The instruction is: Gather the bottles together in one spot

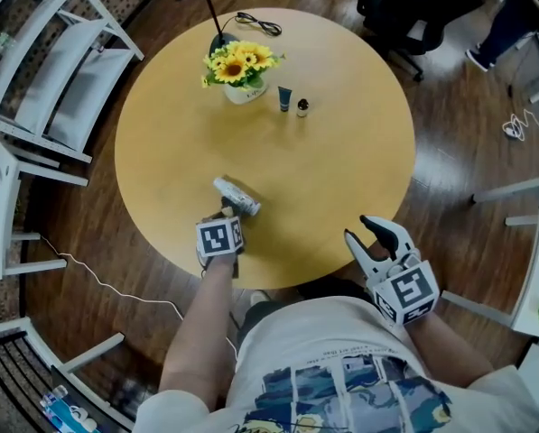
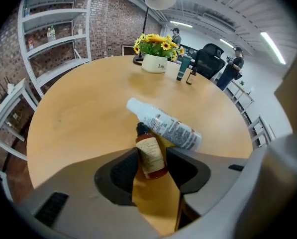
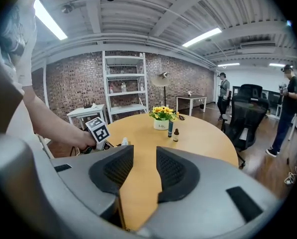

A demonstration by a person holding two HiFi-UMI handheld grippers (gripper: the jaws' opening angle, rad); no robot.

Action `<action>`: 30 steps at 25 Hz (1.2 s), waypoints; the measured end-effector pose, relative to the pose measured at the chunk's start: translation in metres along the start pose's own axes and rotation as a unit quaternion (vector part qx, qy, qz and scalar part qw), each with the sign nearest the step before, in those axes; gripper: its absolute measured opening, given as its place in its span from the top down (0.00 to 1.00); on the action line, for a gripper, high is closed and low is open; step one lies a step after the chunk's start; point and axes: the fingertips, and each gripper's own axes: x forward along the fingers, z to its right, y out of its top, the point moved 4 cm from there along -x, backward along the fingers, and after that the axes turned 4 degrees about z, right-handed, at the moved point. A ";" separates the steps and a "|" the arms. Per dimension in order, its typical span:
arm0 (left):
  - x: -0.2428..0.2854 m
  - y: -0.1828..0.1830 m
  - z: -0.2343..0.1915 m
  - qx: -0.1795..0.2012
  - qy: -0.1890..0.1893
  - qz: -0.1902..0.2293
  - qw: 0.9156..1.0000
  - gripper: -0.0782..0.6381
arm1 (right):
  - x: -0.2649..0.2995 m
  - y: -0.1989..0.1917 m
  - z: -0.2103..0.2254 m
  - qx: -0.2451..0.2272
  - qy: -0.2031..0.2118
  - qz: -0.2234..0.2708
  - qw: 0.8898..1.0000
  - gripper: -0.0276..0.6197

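Head view: near table (image 1: pixel 316 272) edge, left gripper (image 1: pixel 226 213) loosely straddles amber bottle (image 2: pixel 150 156); right gripper (image 1: pixel 357 227) gapes empty.

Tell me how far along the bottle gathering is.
Halfway, roughly. Done: the amber bottle sits beside the white spray bottle. In hand: it rests between the left gripper's parted jaws, seemingly ungripped; the right gripper is open, empty. Left: the blue tube and small dark bottle by the flowers.
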 end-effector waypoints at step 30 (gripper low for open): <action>-0.273 -0.016 0.119 0.102 -0.531 0.231 0.809 0.69 | 0.023 0.076 -0.167 0.200 0.376 0.054 0.903 0.79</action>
